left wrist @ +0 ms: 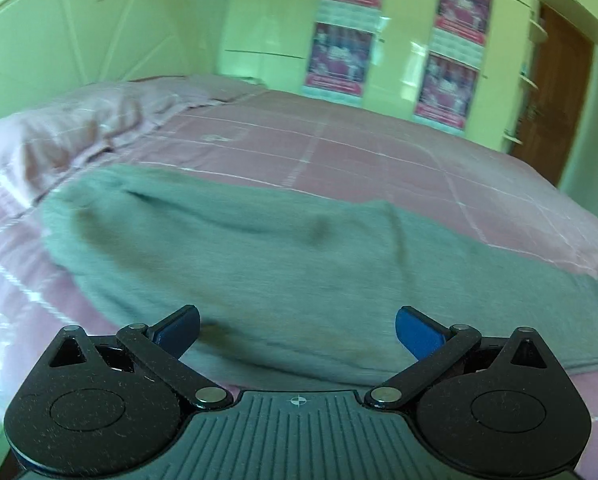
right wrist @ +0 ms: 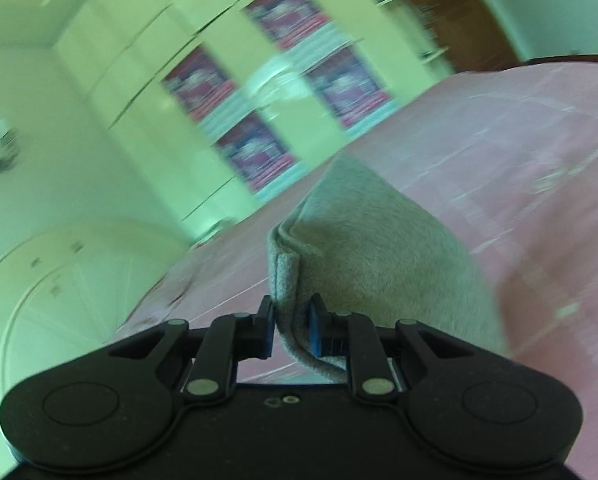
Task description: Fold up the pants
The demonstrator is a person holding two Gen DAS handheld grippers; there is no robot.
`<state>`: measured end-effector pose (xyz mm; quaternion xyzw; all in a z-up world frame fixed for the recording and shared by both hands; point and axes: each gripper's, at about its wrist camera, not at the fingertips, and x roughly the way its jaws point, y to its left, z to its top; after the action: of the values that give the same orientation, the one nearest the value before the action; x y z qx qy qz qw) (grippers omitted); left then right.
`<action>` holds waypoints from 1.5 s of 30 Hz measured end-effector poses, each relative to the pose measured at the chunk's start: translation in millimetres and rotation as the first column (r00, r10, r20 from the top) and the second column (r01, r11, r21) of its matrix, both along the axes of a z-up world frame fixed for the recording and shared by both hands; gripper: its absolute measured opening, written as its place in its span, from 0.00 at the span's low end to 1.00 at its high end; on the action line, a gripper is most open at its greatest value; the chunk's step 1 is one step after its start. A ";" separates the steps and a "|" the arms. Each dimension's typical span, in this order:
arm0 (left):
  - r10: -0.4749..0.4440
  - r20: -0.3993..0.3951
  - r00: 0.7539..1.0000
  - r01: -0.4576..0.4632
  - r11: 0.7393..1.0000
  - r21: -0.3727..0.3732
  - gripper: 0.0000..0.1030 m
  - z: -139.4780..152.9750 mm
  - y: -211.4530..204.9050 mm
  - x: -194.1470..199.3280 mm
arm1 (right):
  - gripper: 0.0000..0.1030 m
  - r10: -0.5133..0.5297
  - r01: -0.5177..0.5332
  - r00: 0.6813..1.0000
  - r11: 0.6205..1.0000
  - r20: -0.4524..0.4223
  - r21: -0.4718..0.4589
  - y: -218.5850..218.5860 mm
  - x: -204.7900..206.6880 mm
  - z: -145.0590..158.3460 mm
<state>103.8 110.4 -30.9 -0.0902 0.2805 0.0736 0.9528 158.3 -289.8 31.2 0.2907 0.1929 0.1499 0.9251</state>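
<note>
The grey pants (left wrist: 259, 248) lie across the pink bed in the left wrist view, spread from left to right. My left gripper (left wrist: 297, 330) stands open just above their near edge, with nothing between its blue pads. In the right wrist view my right gripper (right wrist: 292, 330) is shut on a folded edge of the grey pants (right wrist: 371, 248), and the cloth hangs lifted off the bedspread. That view is tilted and blurred.
A pink checked bedspread (left wrist: 379, 152) covers the bed, with a pillow (left wrist: 79, 128) at the far left. Behind stand a pale wardrobe with posters (left wrist: 339, 56), a white headboard (left wrist: 59, 32) and a brown door (left wrist: 555, 100).
</note>
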 end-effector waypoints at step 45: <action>0.190 -0.041 0.981 -0.193 0.977 -0.094 1.00 -26.2 81.7 -6.6 | 0.59 -0.071 0.059 0.987 0.995 -0.147 -0.085 -34.9 35.8 -50.4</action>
<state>97.2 192.1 -57.1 -0.1618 0.2887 0.1527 0.9312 194.1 -324.7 -19.2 0.2700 0.2580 0.0895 0.9233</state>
